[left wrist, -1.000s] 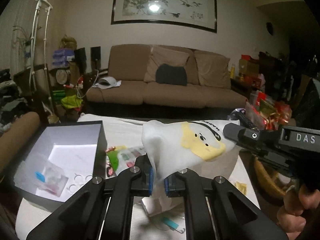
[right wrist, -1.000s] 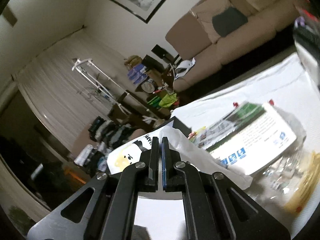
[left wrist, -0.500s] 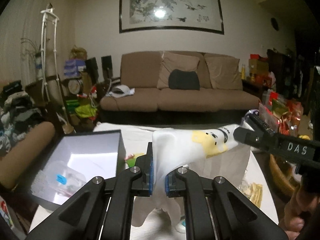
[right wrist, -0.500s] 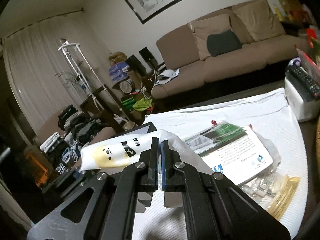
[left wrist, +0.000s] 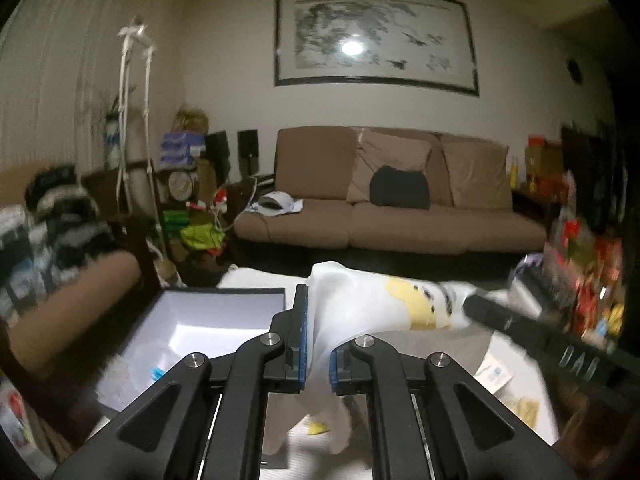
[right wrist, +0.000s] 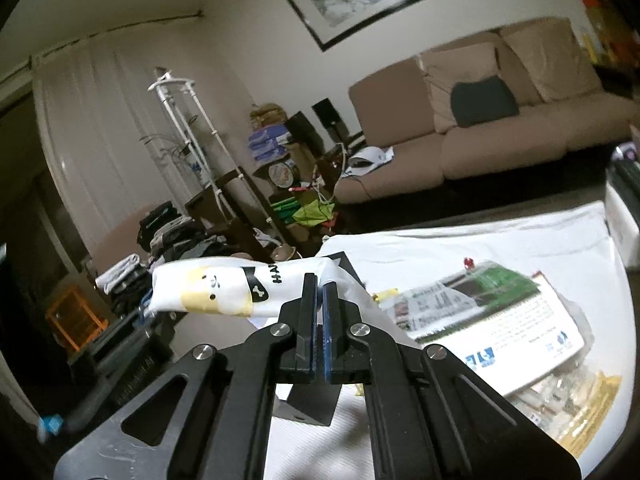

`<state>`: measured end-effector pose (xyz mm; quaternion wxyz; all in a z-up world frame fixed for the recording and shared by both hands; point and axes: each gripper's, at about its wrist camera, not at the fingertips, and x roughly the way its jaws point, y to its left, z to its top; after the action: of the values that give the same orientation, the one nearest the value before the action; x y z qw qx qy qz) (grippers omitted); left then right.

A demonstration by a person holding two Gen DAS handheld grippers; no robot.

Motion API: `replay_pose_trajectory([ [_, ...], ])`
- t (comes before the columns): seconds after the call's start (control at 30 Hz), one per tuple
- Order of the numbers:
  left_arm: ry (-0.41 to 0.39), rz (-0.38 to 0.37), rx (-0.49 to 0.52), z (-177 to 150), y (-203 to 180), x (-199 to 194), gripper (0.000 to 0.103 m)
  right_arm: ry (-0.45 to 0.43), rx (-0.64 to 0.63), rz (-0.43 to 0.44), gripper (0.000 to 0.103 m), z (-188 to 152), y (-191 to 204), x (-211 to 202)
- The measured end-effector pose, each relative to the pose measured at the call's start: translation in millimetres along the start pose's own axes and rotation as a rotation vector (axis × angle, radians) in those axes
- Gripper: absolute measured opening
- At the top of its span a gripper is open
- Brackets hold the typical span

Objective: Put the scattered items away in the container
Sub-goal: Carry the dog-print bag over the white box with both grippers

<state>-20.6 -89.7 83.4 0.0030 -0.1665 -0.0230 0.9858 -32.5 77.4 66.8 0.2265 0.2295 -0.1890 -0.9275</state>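
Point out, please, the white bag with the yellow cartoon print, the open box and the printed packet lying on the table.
white bag [left wrist: 400,308]: left wrist view, on its yellow print.
open box [left wrist: 216,312]: left wrist view, on its white inner wall.
printed packet [right wrist: 516,332]: right wrist view, on its white label.

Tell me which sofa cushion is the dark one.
The small black cushion at the middle of the sofa, leaning against the tan back cushions; every other cushion is tan.

White plastic bag [left wrist: 384,312] with yellow cartoon print, pulled taut in the air, just right of open grey box [left wrist: 208,320]; box interior white, small clear packet with blue bit [left wrist: 148,368] inside.
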Motion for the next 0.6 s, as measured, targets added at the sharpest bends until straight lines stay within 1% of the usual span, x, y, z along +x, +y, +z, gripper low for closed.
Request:
replay_pose_trajectory([
  [0.07,-0.007,0.004,-0.001,3.2,3.3,-0.3,0.007,0.002,-0.001,0.002,0.002,-1.7,4.1,3.9],
  [0.2,-0.038,0.033,0.043,6.2,8.1,-7.9,0.007,-0.005,-0.010,0.007,0.002,-1.0,16.0,7.1],
  [0.33,-0.073,0.059,0.030,17.0,30.1,-16.1,0.007,-0.023,-0.035,0.060,0.002,3.5,32.1,12.3],
  [0.4,-0.099,0.087,0.041,22.9,41.2,-20.7,0.007,-0.026,-0.068,0.084,0.002,7.4,46.6,18.1],
  [0.5,-0.159,0.169,0.070,32.4,60.9,-30.9,0.007,-0.050,-0.067,0.157,0.002,12.9,67.7,24.6],
  [0.6,-0.208,0.235,0.067,38.3,83.3,-40.5,0.007,-0.067,-0.032,0.298,0.002,12.1,83.2,38.0],
])
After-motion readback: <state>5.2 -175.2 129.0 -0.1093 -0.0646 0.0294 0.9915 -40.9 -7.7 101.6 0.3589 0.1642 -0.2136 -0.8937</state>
